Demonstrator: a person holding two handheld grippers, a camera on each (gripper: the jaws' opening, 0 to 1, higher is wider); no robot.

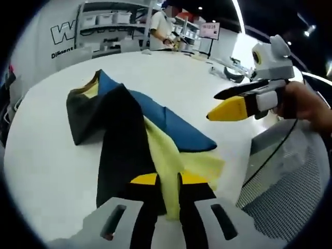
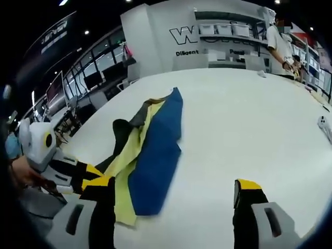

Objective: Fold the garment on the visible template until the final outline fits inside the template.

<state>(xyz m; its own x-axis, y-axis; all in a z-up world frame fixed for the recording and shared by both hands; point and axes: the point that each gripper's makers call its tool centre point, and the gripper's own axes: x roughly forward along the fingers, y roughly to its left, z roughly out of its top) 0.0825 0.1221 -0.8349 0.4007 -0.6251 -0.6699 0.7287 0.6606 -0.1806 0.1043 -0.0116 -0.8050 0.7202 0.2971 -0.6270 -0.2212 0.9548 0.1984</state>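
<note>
A garment (image 1: 124,129) with black, blue and yellow panels lies crumpled in a long strip on the white table (image 1: 46,155). My left gripper (image 1: 168,181) is at the strip's near end, its yellow-tipped jaws close together with yellow and black cloth between them. The right gripper (image 1: 228,110) hovers to the right of the garment, apart from it, held by a hand. In the right gripper view the garment (image 2: 155,150) runs away from me. My right gripper (image 2: 174,187) stands wide open over its near end. The left gripper (image 2: 62,171) comes in from the left at the cloth's edge.
A person (image 1: 161,28) stands beyond the table's far edge, by shelves with white bins (image 2: 228,31). Small objects (image 1: 231,72) lie at the far right of the table. A grey mesh surface (image 1: 290,181) sits close on the right.
</note>
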